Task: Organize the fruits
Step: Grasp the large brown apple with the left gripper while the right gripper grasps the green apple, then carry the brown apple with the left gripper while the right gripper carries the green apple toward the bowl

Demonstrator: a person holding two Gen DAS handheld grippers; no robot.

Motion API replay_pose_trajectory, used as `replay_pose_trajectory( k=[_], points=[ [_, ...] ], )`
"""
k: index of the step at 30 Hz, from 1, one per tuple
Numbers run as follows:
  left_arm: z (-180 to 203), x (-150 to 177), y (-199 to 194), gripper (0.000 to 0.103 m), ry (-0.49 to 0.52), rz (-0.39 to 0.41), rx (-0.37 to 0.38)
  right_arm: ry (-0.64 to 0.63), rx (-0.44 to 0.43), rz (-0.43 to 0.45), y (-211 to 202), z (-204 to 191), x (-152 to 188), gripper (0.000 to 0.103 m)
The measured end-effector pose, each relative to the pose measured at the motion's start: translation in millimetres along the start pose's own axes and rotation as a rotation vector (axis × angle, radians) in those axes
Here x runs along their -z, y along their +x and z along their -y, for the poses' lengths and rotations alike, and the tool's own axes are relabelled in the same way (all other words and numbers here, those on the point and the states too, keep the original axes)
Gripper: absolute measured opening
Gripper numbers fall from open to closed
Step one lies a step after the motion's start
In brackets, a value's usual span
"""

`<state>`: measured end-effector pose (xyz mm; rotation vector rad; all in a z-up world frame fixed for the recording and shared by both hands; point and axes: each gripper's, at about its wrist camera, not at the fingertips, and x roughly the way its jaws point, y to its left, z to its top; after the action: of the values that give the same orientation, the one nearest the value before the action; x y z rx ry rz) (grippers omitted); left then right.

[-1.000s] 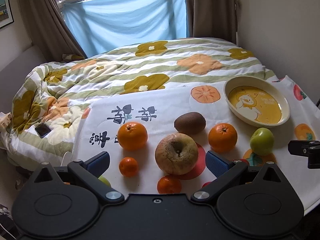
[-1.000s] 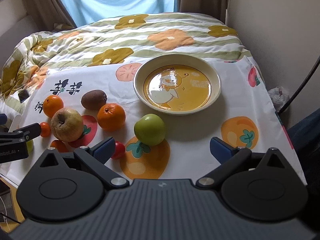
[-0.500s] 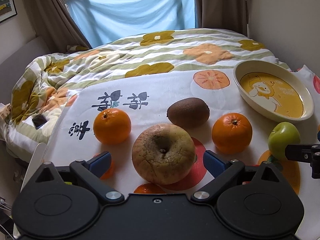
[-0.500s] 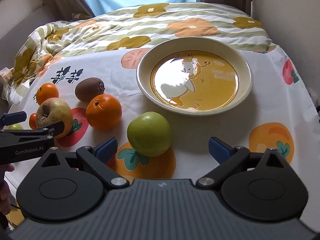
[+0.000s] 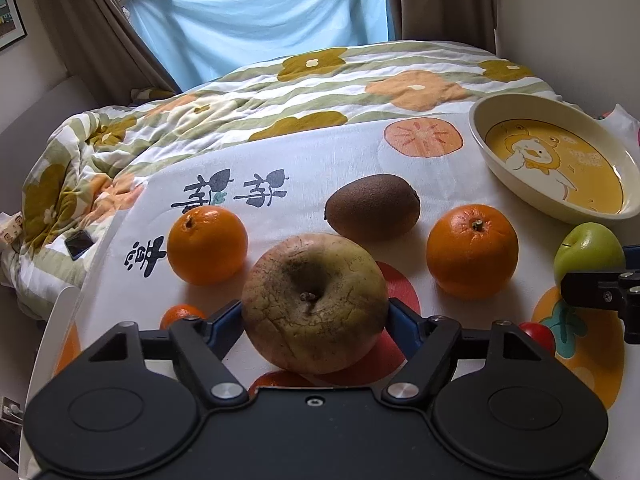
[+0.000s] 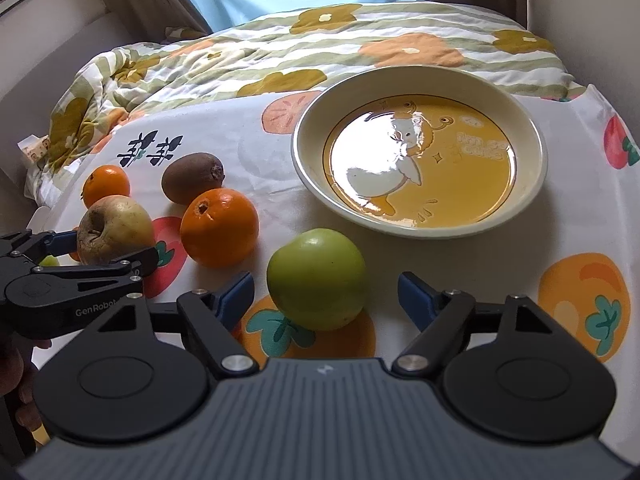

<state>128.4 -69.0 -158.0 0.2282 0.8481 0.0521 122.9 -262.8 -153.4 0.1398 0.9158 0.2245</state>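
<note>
A big brownish wrinkled apple (image 5: 314,302) lies on the fruit-print cloth between the fingers of my left gripper (image 5: 314,320), whose blue pads touch or nearly touch its sides; it also shows in the right wrist view (image 6: 114,230). A green apple (image 6: 317,278) sits between the open fingers of my right gripper (image 6: 326,294), with gaps on both sides. Two oranges (image 5: 207,244) (image 5: 472,250), a kiwi (image 5: 373,207) and small tangerines (image 5: 181,315) lie around. A cream plate with a duck picture (image 6: 418,160) stands empty behind the green apple.
A small red fruit (image 5: 538,336) lies near the cloth's front edge. A flowered quilt (image 5: 280,92) covers the bed behind the cloth. A phone (image 5: 79,243) lies on the quilt at left. A wall (image 5: 580,20) rises at the right.
Both grippers have moved forward. The brownish apple now sits between the left fingers, which have narrowed around it. The green apple now sits between the right fingers.
</note>
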Motion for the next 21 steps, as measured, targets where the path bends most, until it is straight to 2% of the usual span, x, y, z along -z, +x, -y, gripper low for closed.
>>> replay_pose_trajectory(
  k=[11,15,21],
  points=[
    [-6.4,0.4,-2.6,0.079,-0.044,-0.001,0.026,0.044,-0.019,0.006,6.7,4.9,3.0,0.081],
    [-5.9,1.1,-3.7,0.079,-0.037,0.005,0.032,0.052,-0.035,0.016,8.0,5.1,2.6,0.072],
    [-6.3,-0.8,-15.3,0.079,-0.049,0.016,0.032,0.047,-0.045,0.023,1.4,5.5,1.8,0.071]
  ],
)
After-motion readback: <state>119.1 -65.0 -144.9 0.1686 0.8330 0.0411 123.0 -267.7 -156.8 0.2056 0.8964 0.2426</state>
